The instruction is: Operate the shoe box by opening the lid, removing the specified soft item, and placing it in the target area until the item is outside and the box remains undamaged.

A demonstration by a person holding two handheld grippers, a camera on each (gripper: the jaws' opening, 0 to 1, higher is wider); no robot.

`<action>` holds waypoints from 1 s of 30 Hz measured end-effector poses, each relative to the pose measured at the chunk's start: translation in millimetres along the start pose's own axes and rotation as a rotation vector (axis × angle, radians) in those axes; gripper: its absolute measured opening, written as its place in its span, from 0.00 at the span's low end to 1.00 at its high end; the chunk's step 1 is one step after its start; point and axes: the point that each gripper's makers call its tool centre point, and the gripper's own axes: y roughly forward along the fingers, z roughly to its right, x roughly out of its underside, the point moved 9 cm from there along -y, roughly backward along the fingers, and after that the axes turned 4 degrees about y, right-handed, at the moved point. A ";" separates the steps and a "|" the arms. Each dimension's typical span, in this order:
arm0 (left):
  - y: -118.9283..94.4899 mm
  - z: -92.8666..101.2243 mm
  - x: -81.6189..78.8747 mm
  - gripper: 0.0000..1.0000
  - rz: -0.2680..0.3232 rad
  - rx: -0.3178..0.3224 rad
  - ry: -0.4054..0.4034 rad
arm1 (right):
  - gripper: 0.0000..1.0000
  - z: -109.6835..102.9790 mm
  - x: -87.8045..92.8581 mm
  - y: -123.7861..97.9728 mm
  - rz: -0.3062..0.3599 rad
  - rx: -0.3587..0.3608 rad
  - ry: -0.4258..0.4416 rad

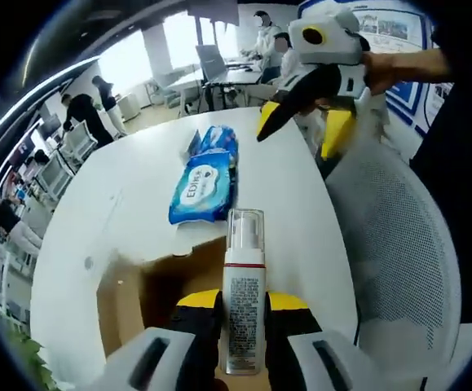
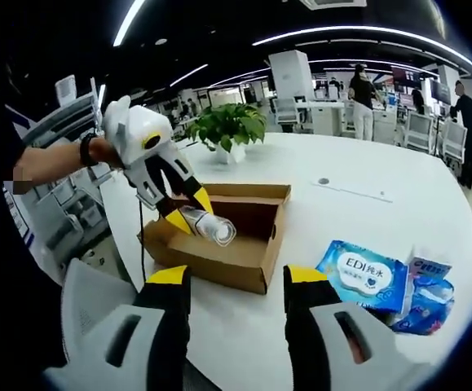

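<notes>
Shoe box, an open brown cardboard one, is seen on the white table just ahead of the right gripper, whose yellow-tipped jaws are spread apart with nothing between them. Over the box's near end the left gripper is held by a person's hand, its jaws clamped on a clear pump bottle. In the left gripper view the left gripper is shown gripping that bottle upright above the box. A blue wet-wipes pack is found lying on the table beyond the bottle, outside the box, and right of the right gripper's jaws. A potted plant is seen behind the box.
</notes>
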 end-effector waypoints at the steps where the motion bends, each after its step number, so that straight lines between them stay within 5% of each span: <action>1: -0.6 0.4 -3.7 0.19 0.004 0.002 0.015 | 0.43 -0.1 -0.1 0.3 -0.003 -0.003 -0.007; 15: -11.7 16.3 -59.8 0.19 0.109 0.100 0.155 | 0.43 -11.3 -9.0 -4.8 0.033 -0.062 -0.095; 30: -9.1 28.0 -72.6 0.19 0.188 0.227 0.174 | 0.30 -32.5 -21.4 -9.7 0.057 -0.195 -0.231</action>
